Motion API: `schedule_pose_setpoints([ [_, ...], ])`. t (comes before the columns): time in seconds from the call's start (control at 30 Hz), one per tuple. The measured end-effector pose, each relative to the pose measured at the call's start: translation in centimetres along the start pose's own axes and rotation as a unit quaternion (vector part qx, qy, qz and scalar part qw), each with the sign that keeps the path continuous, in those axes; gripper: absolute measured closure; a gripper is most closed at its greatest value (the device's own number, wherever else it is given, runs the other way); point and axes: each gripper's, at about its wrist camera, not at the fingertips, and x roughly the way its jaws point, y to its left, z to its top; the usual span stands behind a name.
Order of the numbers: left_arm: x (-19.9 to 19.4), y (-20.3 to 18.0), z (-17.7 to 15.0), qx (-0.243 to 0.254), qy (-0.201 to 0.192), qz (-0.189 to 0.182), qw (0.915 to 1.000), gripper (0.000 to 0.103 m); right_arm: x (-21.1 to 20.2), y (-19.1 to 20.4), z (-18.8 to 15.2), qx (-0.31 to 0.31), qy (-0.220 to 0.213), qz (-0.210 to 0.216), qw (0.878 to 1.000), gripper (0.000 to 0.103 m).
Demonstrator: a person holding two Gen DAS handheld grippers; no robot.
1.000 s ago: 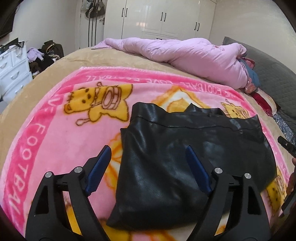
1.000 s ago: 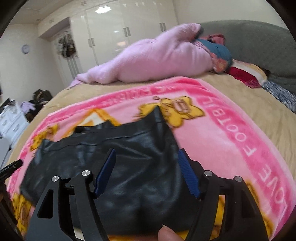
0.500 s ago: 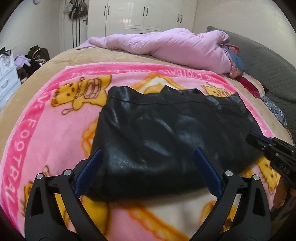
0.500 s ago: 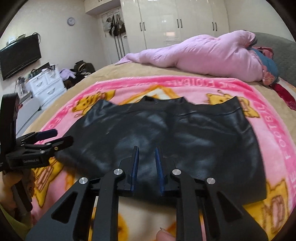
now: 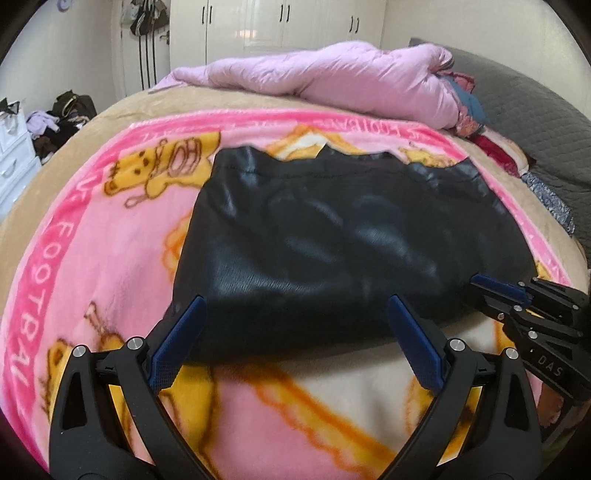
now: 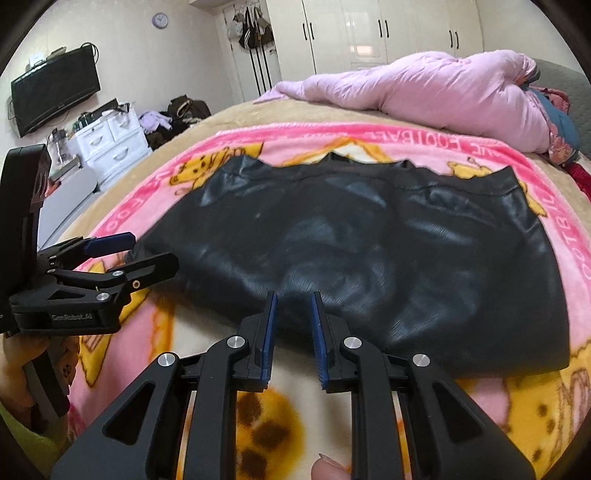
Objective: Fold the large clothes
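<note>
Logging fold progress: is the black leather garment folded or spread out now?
Folded. The black leather garment lies as a compact rectangle on the pink blanket, its near edge rounded and thick. Number of folds: cannot tell.

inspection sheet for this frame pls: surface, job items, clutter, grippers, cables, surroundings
Surface: bed with a pink cartoon blanket spread over a tan cover.
Job's things: black leather-look garment lying folded and flat on the blanket, some wrinkles.
Clutter: rolled pink quilt at the far side; more bedding bunched by the grey headboard.
Grippers: left hand-held gripper wide open at the garment's near edge, holding nothing; right hand-held gripper nearly closed with a narrow gap, tips at the near edge, nothing between them.
Cables: nothing seen.
Surroundings: white wardrobes, hanging bags, wall TV, white drawers, clothes pile on the floor.
</note>
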Motion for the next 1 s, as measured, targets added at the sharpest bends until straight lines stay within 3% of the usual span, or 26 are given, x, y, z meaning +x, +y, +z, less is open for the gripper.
schedule_pose_setpoints([
  [0.1, 1.1, 0.7, -1.0, -0.008, 0.014, -0.005, 0.9999, 0.012, 1.6, 0.0, -0.7, -0.001, 0.030, -0.006, 1.000, 0.086],
  [0.2, 1.1, 0.8, -1.8, -0.010, 0.002, -0.020, 0.9998, 0.012, 3.8, -0.8, -1.6, 0.017, 0.058, -0.002, 0.998, 0.087],
  [0.4, -0.5, 2.6, -1.5, -0.032, -0.033, -0.035, 0.9983, 0.012, 2.4, -1.4, -1.2, 0.047, 0.053, 0.035, 0.997, 0.087],
  [0.53, -0.3, 5.4, -1.1, -0.071, -0.035, -0.026, 0.9965, 0.011, -0.7, -2.2, 1.7, 0.073, -0.002, 0.053, 0.996, 0.087],
  [0.67, 0.9, 7.7, -1.4, -0.127, -0.018, -0.071, 0.9892, 0.010, 0.3, -3.3, 5.2, 0.087, -0.004, 0.022, 0.996, 0.087],
  [0.8, 2.4, 8.0, -2.3, -0.145, 0.003, -0.087, 0.9856, 0.010, 3.4, -4.1, 8.8, 0.099, 0.014, -0.008, 0.995, 0.087],
  [0.9, 2.9, 8.7, -3.0, -0.186, 0.007, -0.116, 0.9755, 0.009, 5.9, -4.9, 10.6, 0.107, 0.031, -0.013, 0.994, 0.087],
  [1.0, 2.9, 8.7, -3.1, -0.188, 0.003, -0.121, 0.9746, 0.009, 9.7, -6.1, 11.9, 0.126, 0.063, -0.029, 0.990, 0.087],
])
